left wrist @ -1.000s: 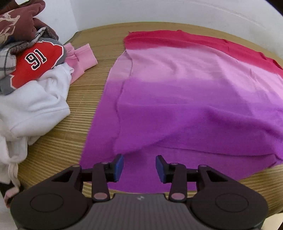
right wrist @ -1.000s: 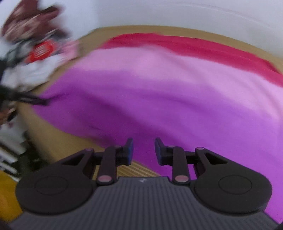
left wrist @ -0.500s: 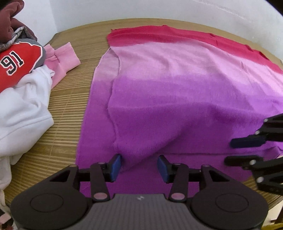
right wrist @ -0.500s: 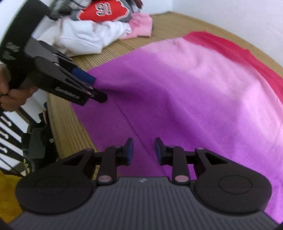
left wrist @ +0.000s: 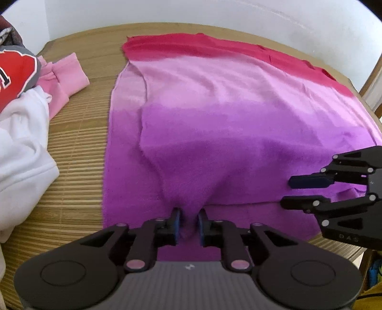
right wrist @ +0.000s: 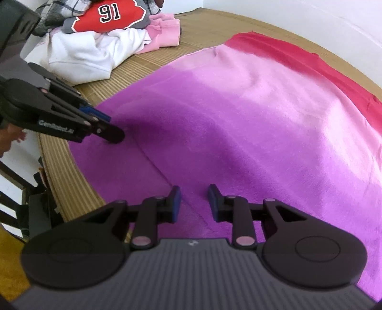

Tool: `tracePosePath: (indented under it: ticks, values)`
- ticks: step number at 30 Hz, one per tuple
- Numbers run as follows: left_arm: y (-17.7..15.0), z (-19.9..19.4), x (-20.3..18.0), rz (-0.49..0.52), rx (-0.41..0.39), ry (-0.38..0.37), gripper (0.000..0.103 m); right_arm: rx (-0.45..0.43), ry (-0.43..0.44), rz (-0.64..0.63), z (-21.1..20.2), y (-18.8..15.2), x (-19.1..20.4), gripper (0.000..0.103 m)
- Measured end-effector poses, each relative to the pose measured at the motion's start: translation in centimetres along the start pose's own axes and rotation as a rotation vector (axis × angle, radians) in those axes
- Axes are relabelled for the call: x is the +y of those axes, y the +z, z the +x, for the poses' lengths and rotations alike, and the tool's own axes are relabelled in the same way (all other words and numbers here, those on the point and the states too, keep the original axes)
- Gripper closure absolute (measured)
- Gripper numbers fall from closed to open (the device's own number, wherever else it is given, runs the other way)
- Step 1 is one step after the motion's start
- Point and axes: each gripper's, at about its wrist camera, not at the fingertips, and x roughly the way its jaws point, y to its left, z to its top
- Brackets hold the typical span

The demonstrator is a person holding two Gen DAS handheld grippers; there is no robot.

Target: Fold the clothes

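A large garment [left wrist: 214,124] fading from red through pink to purple lies spread on the woven mat [left wrist: 76,167]; it also shows in the right wrist view [right wrist: 250,124]. My left gripper [left wrist: 189,223] is shut on a bunched fold of the garment's purple upper layer at the near hem; it shows from the side in the right wrist view [right wrist: 114,134]. My right gripper [right wrist: 193,199] is open, hovering just over the purple hem to the right, with the upper layer's edge running between its jaws. It also shows in the left wrist view [left wrist: 293,193].
A pile of clothes sits at the left: a white sweatshirt [left wrist: 21,147], a red "91" jersey [right wrist: 109,16] and a pink garment [left wrist: 64,78]. The mat's near edge [right wrist: 59,171] drops off to dark furniture below. A white wall stands behind.
My left gripper has moved forward and closed on the purple fold. My right gripper has swung in from the right and now hovers low over the hem, still open.
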Motion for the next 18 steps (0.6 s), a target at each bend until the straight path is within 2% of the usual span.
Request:
tracePosePath:
  ticks: [2, 6, 7, 8, 9, 10, 12, 18]
  values:
    - [0.2, -0.1, 0.2, 0.003, -0.004, 0.004, 0.07, -0.005, -0.01, -0.013, 0.2, 0.1, 0.4, 0.074]
    - [0.3, 0.0, 0.3, 0.022, -0.004, -0.007, 0.058, -0.008, -0.023, -0.033, 0.2, 0.3, 0.9, 0.074]
    - [0.3, 0.1, 0.3, 0.028, -0.005, -0.01, 0.06, -0.012, -0.025, -0.034, 0.3, 0.4, 1.0, 0.074]
    - [0.4, 0.1, 0.2, 0.034, -0.014, -0.011, 0.072, -0.015, -0.027, -0.034, 0.4, 0.4, 1.0, 0.074]
    - [0.5, 0.1, 0.2, 0.037, -0.022, -0.023, 0.09, -0.017, -0.028, -0.035, 0.5, 0.5, 1.0, 0.073]
    - [0.8, 0.0, 0.3, 0.027, -0.021, -0.053, 0.102, -0.019, -0.029, -0.032, 0.5, 0.5, 0.9, 0.072]
    - [1.3, -0.9, 0.3, -0.005, -0.06, -0.099, 0.102, -0.019, -0.022, -0.012, 0.5, 0.6, 0.6, 0.071]
    - [3.9, -5.1, 0.4, -0.029, -0.171, -0.14, 0.102, -0.016, -0.022, 0.006, 0.3, 1.0, 0.9, 0.064]
